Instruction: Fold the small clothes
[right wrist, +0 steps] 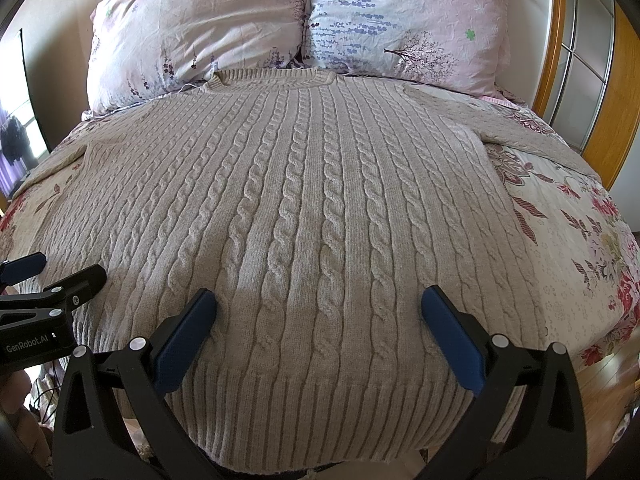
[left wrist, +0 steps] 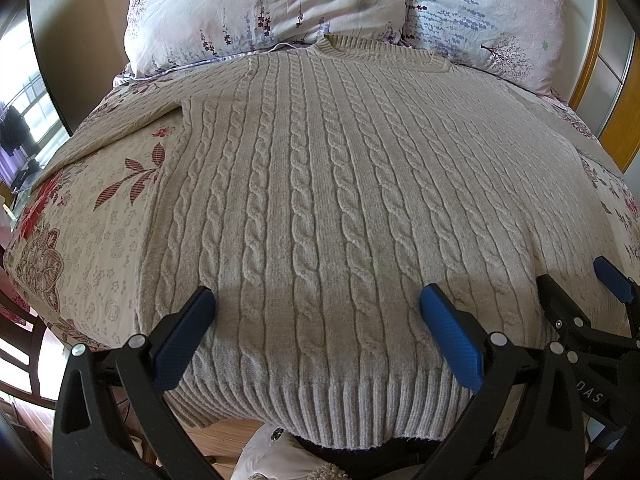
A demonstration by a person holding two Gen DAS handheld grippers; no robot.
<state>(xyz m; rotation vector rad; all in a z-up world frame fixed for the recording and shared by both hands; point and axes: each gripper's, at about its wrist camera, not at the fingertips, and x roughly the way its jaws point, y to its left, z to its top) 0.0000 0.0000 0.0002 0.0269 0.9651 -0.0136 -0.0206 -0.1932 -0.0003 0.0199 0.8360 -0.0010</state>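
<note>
The left gripper (left wrist: 316, 308) and right gripper (right wrist: 318, 308) are hovering with fingers spread apart, gripping nothing, above the hem of the sweater (right wrist: 304, 200), which is lying flat on the bed (right wrist: 580, 240) ahead.

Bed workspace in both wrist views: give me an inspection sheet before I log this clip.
Surface: bed with floral quilt, bare at both sides.
Job's things: beige cable-knit sweater spread flat, collar toward the pillows, ribbed hem at the near edge, sleeves out sideways, unfolded.
Clutter: two floral pillows at the head; white cloth below the bed edge.
Grippers: left gripper and right gripper both open above the hem, holding nothing.
Cables: thin dark wires at lower left.
Surroundings: wooden door frame on the right, window on the left.
</note>
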